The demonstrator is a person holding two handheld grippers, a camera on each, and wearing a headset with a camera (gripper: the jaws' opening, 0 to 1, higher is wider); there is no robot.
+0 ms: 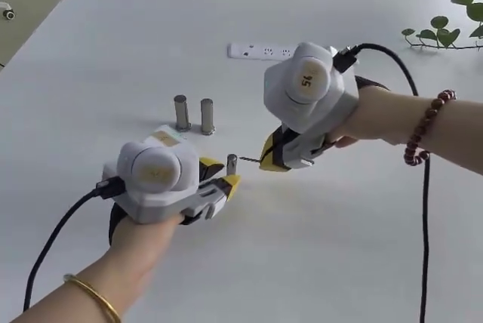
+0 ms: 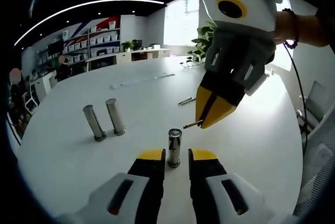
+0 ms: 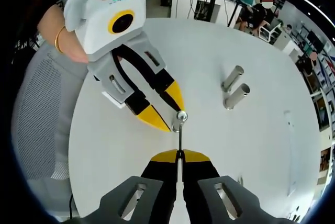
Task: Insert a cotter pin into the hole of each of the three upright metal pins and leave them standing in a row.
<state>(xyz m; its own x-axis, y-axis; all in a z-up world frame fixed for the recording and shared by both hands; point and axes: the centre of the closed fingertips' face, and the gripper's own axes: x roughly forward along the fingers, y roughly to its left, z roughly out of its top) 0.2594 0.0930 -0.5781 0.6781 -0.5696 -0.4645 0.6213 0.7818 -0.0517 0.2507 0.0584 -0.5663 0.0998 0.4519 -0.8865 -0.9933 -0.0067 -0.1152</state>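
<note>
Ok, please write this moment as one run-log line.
left gripper: fingers astride upright metal pin, grip unclear | right gripper: shut on cotter pin, tip near that pin's top | two other pins: upright, apart

the one mark that reads at all is a number on the round cream cap (image 1: 307,81) on the back of the right gripper (image 1: 266,162): it looks like "56" (it lies sideways in the head view, and the second digit is unsure). a small sticker (image 1: 166,139) on the left gripper (image 1: 224,173) carries coloured print too blurred to read.
</note>
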